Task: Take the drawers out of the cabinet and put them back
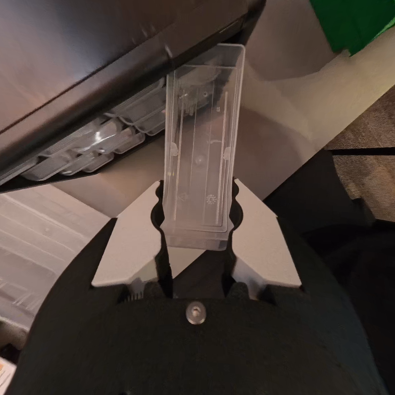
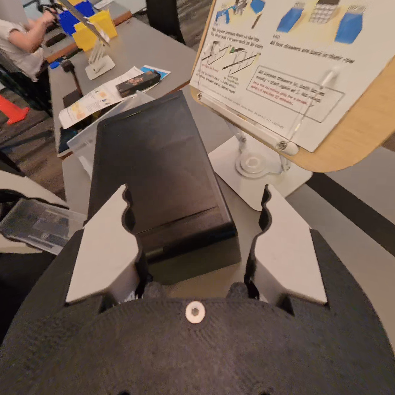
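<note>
Drawer (image 1: pixel 201 154) clamped between left jaws (clear plastic)

The cabinet (image 1: pixel 89 70) runs off the left wrist view's left edge; its remaining drawers (image 1: pixel 102 147) are blurred, perhaps shut. The clear drawer's (image 1: pixel 201 149) far end is hidden.

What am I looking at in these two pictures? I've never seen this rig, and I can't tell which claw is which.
There is no robot arm: a person holds two hand-held grippers, each with a camera looking along its fingers. In the left wrist view, the left gripper is shut on a clear drawer, whose far end reaches the black cabinet; more clear drawers sit in its front. In the right wrist view, the right gripper is open and empty above the cabinet's top. On the table beside the cabinet stands an instruction board.
</note>
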The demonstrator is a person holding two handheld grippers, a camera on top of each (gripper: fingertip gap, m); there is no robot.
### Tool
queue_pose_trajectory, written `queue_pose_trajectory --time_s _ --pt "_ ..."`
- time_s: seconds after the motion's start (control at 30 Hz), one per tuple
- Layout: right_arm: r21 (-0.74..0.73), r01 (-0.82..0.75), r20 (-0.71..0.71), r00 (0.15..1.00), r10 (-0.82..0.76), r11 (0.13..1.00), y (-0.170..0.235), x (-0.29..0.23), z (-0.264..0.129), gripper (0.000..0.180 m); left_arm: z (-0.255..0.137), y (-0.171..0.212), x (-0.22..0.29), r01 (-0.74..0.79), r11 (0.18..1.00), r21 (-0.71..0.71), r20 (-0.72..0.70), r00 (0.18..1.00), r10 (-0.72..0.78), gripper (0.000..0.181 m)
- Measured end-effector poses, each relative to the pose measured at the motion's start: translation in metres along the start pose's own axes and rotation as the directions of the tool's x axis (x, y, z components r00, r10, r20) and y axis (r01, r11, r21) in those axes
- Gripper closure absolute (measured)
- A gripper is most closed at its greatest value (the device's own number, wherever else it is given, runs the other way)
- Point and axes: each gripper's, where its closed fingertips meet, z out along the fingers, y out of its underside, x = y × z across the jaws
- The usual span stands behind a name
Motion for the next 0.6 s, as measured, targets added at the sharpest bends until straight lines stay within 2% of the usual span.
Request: queue_pose_trajectory --time_s 0.1,0.23,0.27,0.33,0.43,0.53,0.6 --pt "-0.031 -0.012 0.045 0.999 0.013 0.999 0.005 -0.001 0.009 0.063 -0.007 -0.006 -0.002 0.021 0.999 0.049 -0.013 1.0 -0.02 0.121" --pt "-0.114 -0.017 0.103 0.994 0.029 0.993 0.029 -0.007 0.023 0.068 0.006 -0.006 -0.002 0.017 0.997 0.072 0.028 0.999 -0.019 0.121" --pt "-0.112 -0.029 0.12 0.992 0.043 0.993 0.032 -0.009 0.026 0.061 0.006 -0.008 -0.002 0.021 0.995 0.1 0.03 0.999 -0.024 0.121" --pt "-0.076 -0.055 0.136 0.989 0.065 0.996 0.03 -0.009 0.025 0.067 0.006 -0.01 -0.001 0.029 0.991 0.132 0.038 0.999 -0.034 0.121" --pt "-0.059 -0.064 0.134 0.988 0.072 0.996 0.03 -0.01 0.024 0.068 0.006 -0.012 0.001 0.04 0.986 0.161 0.044 0.998 -0.047 0.121" --pt "-0.076 -0.068 0.111 0.991 0.077 0.995 0.035 -0.011 0.02 0.078 0.008 -0.009 0.003 0.05 0.983 0.178 0.047 0.997 -0.059 0.121" --pt "-0.081 -0.069 0.09 0.993 0.076 0.994 0.038 -0.014 0.019 0.075 0.009 -0.007 0.005 0.05 0.981 0.19 0.058 0.996 -0.062 0.121"
